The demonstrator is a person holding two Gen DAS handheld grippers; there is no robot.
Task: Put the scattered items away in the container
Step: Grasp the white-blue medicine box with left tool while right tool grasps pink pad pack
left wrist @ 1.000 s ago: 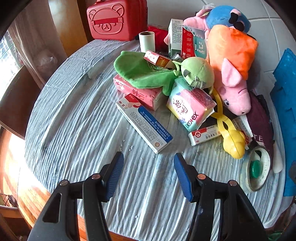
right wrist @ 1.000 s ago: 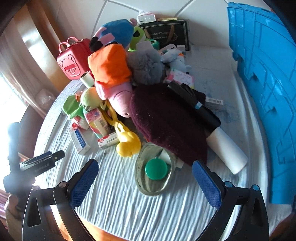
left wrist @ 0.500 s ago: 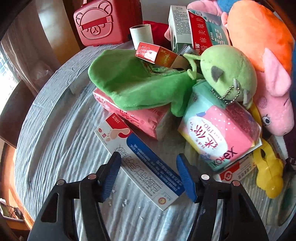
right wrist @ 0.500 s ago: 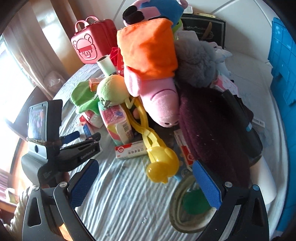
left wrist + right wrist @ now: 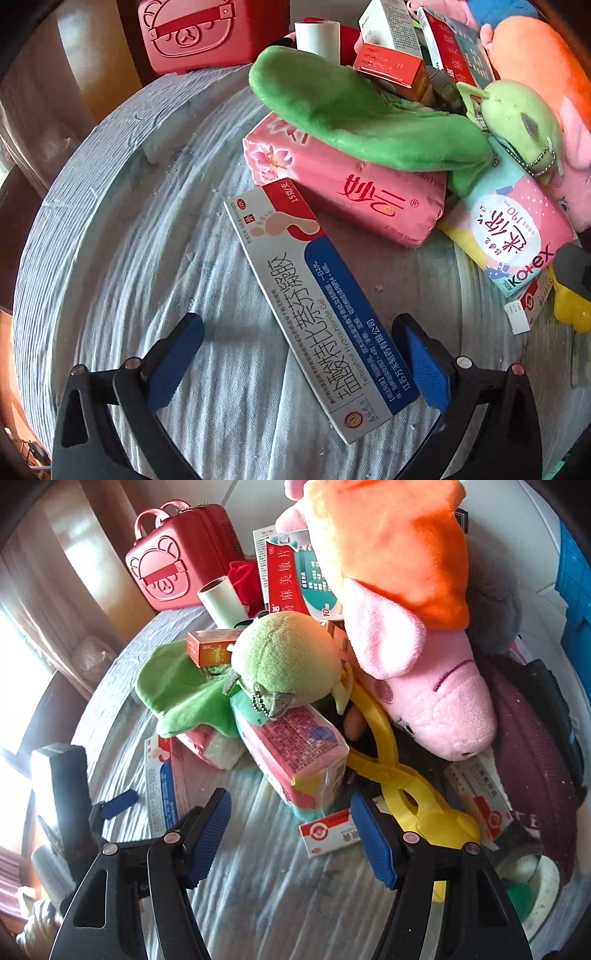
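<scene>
While the left gripper (image 5: 295,354) is hovering low over the striped tablecloth (image 5: 129,258), its jaws are standing wide open on either side of a long ointment box (image 5: 314,314), which is lying flat and slanted between the blue pads (image 5: 424,365) without either pad touching it. Just beyond the box's far end, a pink tissue pack (image 5: 343,188) is lying under a green plush cloth (image 5: 354,122), and a pink pad packet (image 5: 513,232) is leaning beside it. A red bear case (image 5: 192,33) is standing at the back of the table, with a white roll (image 5: 317,37) just to its right.

The right gripper (image 5: 291,830) is also hanging open, its jaws spread and holding nothing, above the near end of the pad packet (image 5: 303,749) and a small red-and-white box (image 5: 328,832) that is lying just beside its right pad. A round green plush (image 5: 284,664) is sitting on top of the packet, a pink pig plush (image 5: 436,686) in an orange top is sprawling to the right, and yellow plastic tongs (image 5: 399,775) are poking out from under the pig. The blue container (image 5: 574,579) is showing only as a strip at the right edge, well apart from both grippers. The left gripper (image 5: 110,805) is showing at the left edge of the right wrist view.
</scene>
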